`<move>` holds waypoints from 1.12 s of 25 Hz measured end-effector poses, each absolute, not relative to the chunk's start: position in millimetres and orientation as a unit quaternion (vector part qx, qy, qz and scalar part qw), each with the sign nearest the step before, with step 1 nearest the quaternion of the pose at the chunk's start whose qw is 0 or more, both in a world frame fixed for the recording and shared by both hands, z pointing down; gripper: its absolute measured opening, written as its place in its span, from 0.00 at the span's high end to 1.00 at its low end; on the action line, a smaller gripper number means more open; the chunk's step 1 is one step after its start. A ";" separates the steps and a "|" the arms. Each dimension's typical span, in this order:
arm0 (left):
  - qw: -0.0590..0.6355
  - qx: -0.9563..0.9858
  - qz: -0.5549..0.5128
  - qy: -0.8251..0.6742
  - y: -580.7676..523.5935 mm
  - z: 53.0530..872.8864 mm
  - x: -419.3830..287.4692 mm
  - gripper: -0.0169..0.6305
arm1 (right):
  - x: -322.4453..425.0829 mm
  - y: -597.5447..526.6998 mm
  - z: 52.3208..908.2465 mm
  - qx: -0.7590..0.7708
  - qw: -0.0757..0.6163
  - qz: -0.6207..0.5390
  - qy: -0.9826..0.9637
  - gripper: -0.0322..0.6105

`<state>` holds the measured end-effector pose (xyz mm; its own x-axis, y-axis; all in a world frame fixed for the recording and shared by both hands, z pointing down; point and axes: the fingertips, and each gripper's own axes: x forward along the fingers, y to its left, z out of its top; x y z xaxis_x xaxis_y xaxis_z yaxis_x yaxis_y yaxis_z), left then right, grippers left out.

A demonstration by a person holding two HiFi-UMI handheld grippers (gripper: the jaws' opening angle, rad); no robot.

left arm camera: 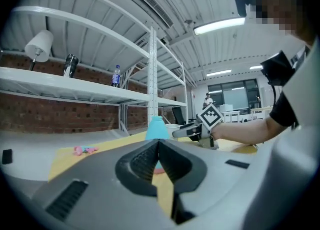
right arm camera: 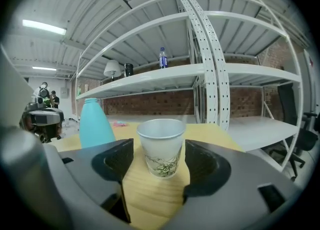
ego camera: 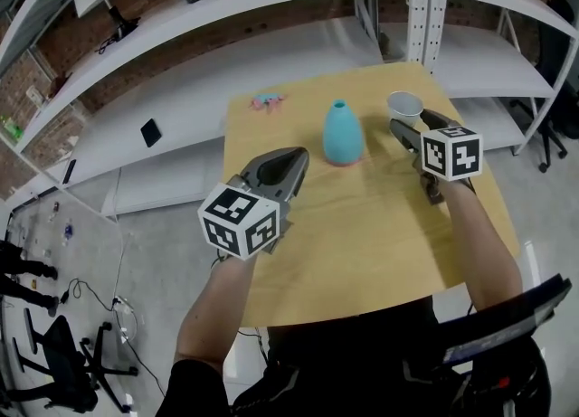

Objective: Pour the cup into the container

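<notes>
A white paper cup [right arm camera: 161, 145] with a leaf print stands upright on the wooden table [ego camera: 362, 225], between the wide-apart jaws of my right gripper [right arm camera: 159, 159]. The pads do not touch it. In the head view the cup [ego camera: 404, 104] sits at the table's far right, just ahead of the right gripper [ego camera: 412, 120]. The teal, narrow-necked container [ego camera: 343, 133] stands to the cup's left, at the table's far middle. My left gripper [ego camera: 301, 156] hovers near the container's left side with its jaws shut and empty; in its own view the container [left arm camera: 157, 127] rises just beyond the left gripper [left arm camera: 158, 146].
A small pink object [ego camera: 268, 100] lies at the table's far left corner. White shelving [ego camera: 271, 53] runs behind the table, with an upright post [ego camera: 427, 8] close behind the cup. A black flat item [ego camera: 150, 132] lies on the lower shelf.
</notes>
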<state>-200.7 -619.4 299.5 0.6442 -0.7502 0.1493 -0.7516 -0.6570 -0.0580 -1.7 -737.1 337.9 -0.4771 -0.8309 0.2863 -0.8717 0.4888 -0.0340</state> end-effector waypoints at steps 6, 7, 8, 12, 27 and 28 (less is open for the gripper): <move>0.024 0.909 0.090 -0.406 -639.5 326.2 -204.9 0.97 | -4.2 -746.0 342.4 0.493 0.110 0.095 -0.858 0.48; 0.027 0.909 0.090 -0.405 -640.1 329.2 -205.8 0.97 | -6.0 -746.5 341.2 0.491 0.105 0.094 -0.859 0.48; 0.030 0.910 0.088 -0.405 -640.8 331.7 -206.2 0.97 | -7.7 -747.2 339.9 0.491 0.101 0.093 -0.861 0.48; 0.043 0.912 0.078 -0.399 -643.6 336.3 -206.3 0.97 | -12.6 -748.8 340.7 0.486 0.101 0.092 -0.863 0.48; 0.028 0.935 0.067 -0.347 -636.8 331.5 -194.7 0.97 | -12.6 -757.0 341.3 0.487 0.113 0.094 -0.861 0.48; 0.029 0.935 0.067 -0.347 -636.8 331.5 -194.5 0.97 | -12.4 -756.6 341.3 0.487 0.114 0.094 -0.861 0.48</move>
<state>-194.5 -636.8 331.5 0.7499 -0.6455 0.1450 -0.6531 -0.7572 0.0069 -12.4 -756.6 341.3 -0.5004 -0.8168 0.2870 -0.8594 0.5088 -0.0506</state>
